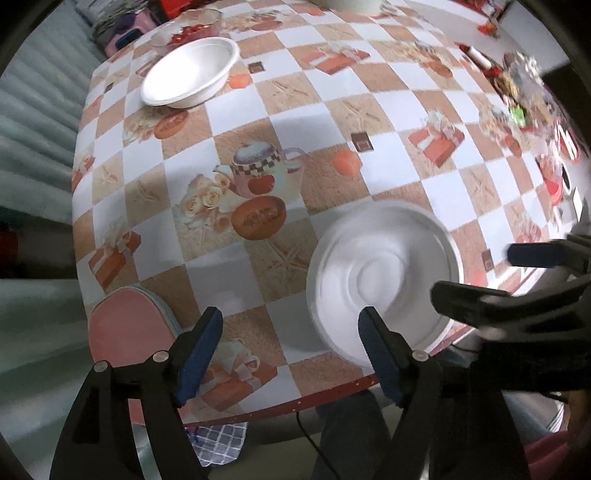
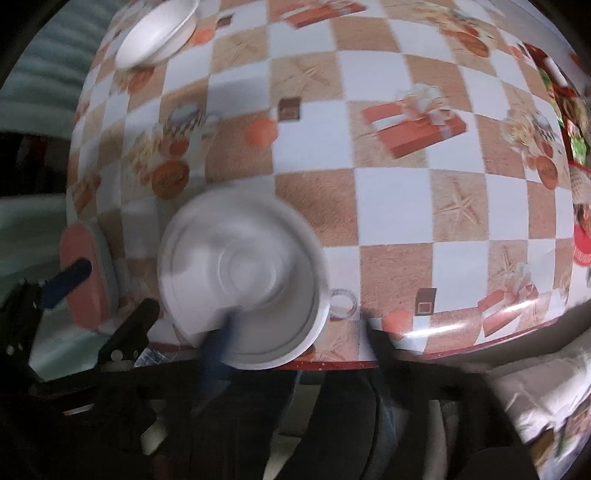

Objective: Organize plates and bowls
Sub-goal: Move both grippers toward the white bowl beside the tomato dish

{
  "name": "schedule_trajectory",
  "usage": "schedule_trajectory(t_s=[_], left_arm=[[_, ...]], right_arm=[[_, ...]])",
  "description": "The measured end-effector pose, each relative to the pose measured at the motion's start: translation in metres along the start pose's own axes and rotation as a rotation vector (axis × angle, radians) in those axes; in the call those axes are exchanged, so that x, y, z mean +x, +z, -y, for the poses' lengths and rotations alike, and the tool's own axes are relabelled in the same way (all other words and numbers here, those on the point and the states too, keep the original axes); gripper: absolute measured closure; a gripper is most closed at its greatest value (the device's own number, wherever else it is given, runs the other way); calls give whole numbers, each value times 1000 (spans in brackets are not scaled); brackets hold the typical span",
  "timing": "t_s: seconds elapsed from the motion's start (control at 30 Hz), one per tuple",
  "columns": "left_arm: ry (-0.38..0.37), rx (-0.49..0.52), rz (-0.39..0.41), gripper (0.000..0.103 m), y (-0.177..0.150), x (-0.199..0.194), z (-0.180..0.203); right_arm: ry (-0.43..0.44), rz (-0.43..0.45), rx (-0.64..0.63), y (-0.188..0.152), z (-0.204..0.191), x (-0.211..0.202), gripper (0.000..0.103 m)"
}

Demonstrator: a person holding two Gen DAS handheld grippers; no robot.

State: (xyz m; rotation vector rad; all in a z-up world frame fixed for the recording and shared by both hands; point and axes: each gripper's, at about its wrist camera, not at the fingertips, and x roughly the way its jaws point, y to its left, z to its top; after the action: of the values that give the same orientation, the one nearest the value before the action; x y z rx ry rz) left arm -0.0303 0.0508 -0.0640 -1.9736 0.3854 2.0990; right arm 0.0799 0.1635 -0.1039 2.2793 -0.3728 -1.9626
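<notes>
A white plate (image 1: 384,280) (image 2: 243,280) lies blurred near the front edge of the checked table (image 1: 325,110), its rim reaching that edge. My left gripper (image 1: 291,321) (image 2: 107,295) stands open, pointing down; its right finger overlaps the plate's near rim and nothing is pressed between the pads. My right gripper (image 2: 299,328) (image 1: 498,275) is open wide, with its blurred blue left finger over the plate's near side. A white bowl (image 1: 190,72) (image 2: 157,35) sits upright at the table's far left.
A pink oval thing (image 1: 129,325) (image 2: 85,273) sits at the table's front left edge. Wrapped sweets and clutter (image 1: 524,92) fill the far right, and a glass dish with red items (image 1: 188,29) stands behind the bowl. A checked cloth (image 1: 221,439) hangs below the table's red edge.
</notes>
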Motion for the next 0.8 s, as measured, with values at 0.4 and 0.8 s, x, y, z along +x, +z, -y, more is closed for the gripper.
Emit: schedule_trajectory(t_s=[0.4, 0.8], left_arm=[[-36, -129, -3, 23, 8, -7, -33], [-44, -212, 16, 23, 21, -15, -58]], right_arm=[[-37, 0, 4, 10, 14, -12, 1], [-58, 0, -88, 35, -4, -21, 1]])
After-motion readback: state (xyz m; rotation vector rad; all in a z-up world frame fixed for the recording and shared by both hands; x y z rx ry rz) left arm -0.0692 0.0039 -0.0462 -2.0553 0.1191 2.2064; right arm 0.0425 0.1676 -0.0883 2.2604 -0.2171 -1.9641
